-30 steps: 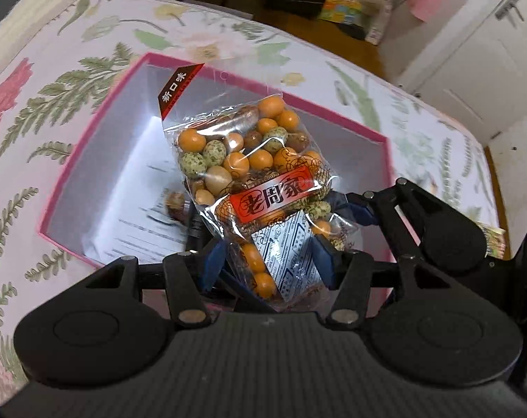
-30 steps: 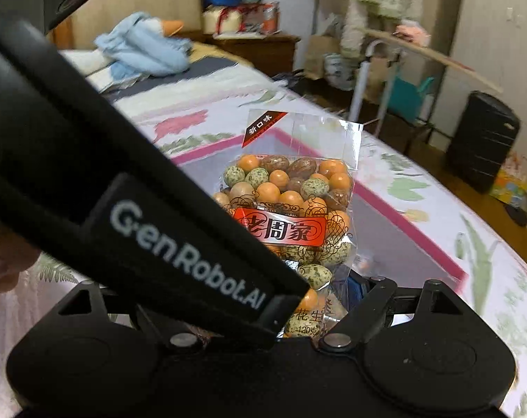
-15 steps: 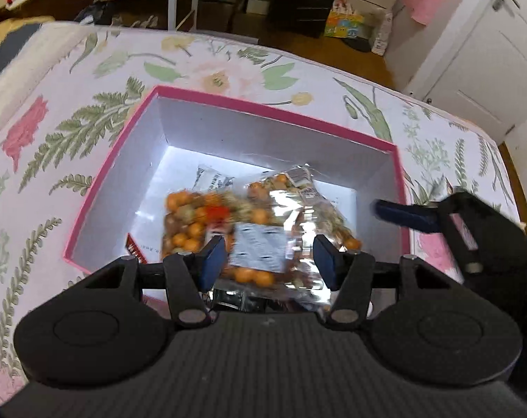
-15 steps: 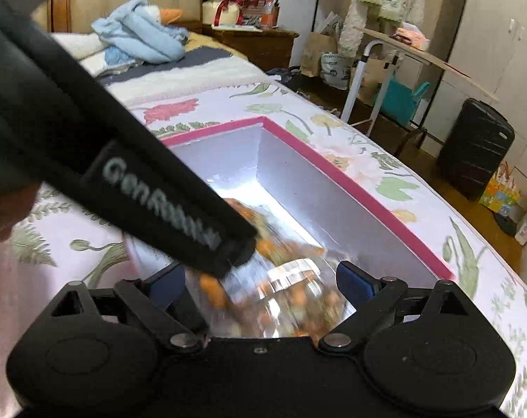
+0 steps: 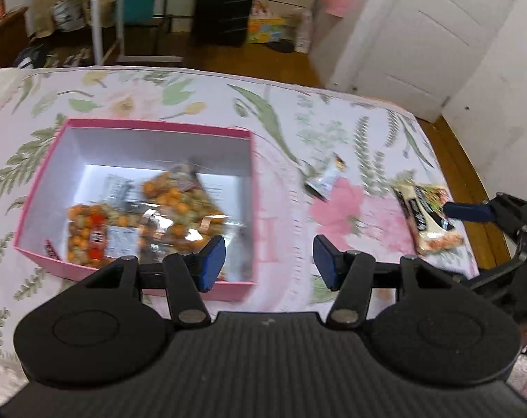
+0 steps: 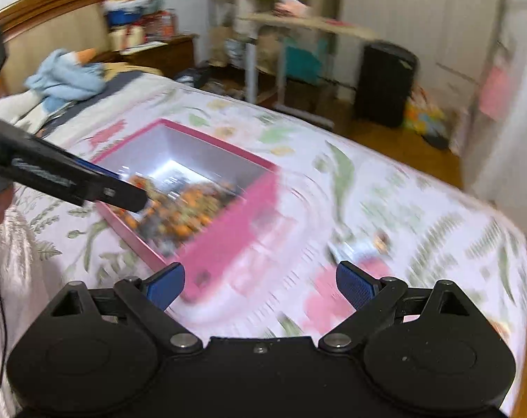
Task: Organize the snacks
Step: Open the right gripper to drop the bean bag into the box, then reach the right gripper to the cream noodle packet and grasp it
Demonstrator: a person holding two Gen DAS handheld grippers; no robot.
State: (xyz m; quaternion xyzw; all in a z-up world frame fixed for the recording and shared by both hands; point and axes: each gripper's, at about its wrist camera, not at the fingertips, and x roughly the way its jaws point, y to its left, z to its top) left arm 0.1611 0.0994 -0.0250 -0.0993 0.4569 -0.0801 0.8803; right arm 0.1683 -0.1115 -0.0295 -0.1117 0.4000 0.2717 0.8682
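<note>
Two bags of coated peanuts (image 5: 138,223) lie inside the pink box (image 5: 152,129) on the flowered bedspread (image 5: 350,216). At the box's three o'clock sit a small wrapper (image 5: 324,177) and, blurred, perhaps a noodle packet (image 5: 425,219). Left gripper (image 5: 268,261) and right gripper (image 6: 260,284) gape empty, the right's jaws having just widened.

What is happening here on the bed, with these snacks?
A person with a gripper in each hand is putting snacks into a pink box. Two bags of coated peanuts already lie inside. The left gripper and right gripper are both open and hold nothing. A small wrapped snack and a flat snack packet lie on the floral bedspread.
</note>
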